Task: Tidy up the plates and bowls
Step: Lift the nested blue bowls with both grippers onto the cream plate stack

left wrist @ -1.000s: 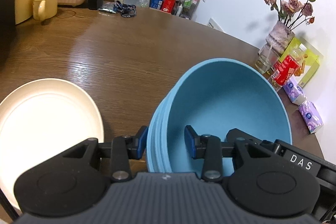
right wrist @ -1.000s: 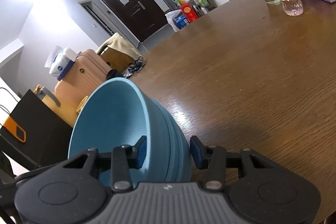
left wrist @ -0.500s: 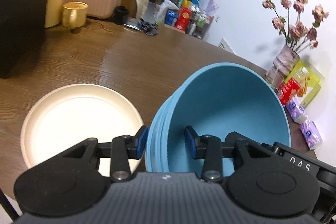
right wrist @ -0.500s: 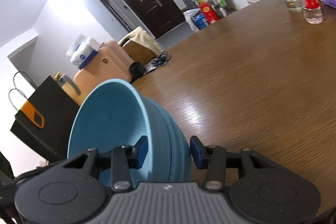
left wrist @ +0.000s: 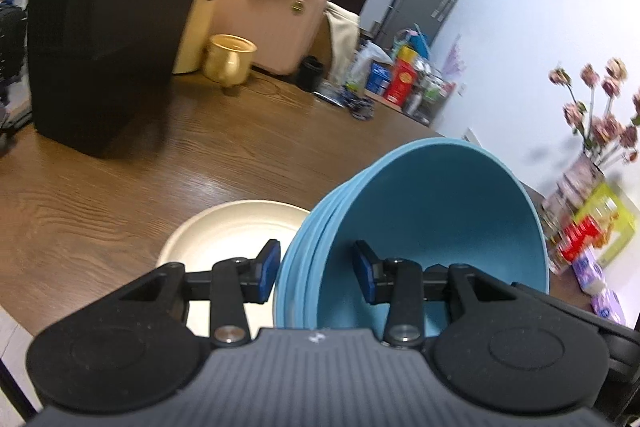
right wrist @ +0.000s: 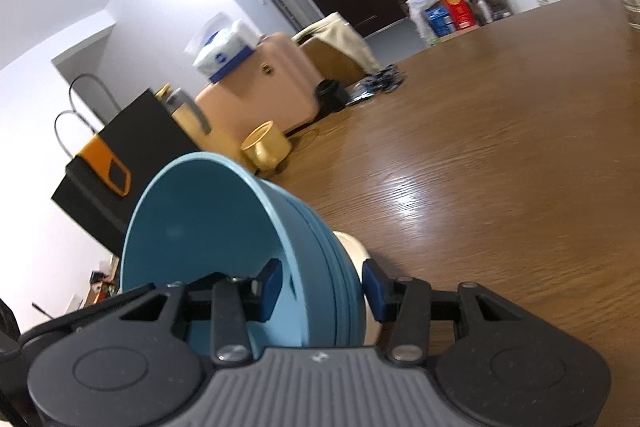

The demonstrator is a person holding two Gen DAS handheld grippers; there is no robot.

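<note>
The left hand-held gripper [left wrist: 314, 277] and right hand-held gripper [right wrist: 322, 289] each pinch the blue bowls [left wrist: 432, 227], maybe four stacked, above the cream plate [left wrist: 228, 231] on the bench [left wrist: 120, 195].

Brown wood table [left wrist: 248, 155]: cream plate [left wrist: 228, 239], black bag [left wrist: 100, 27], yellow mug [left wrist: 230, 63]

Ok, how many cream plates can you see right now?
1. The cream plate lies on the wooden table, beside and partly behind the blue bowl stack both grippers hold. More could be hidden behind it.
</note>
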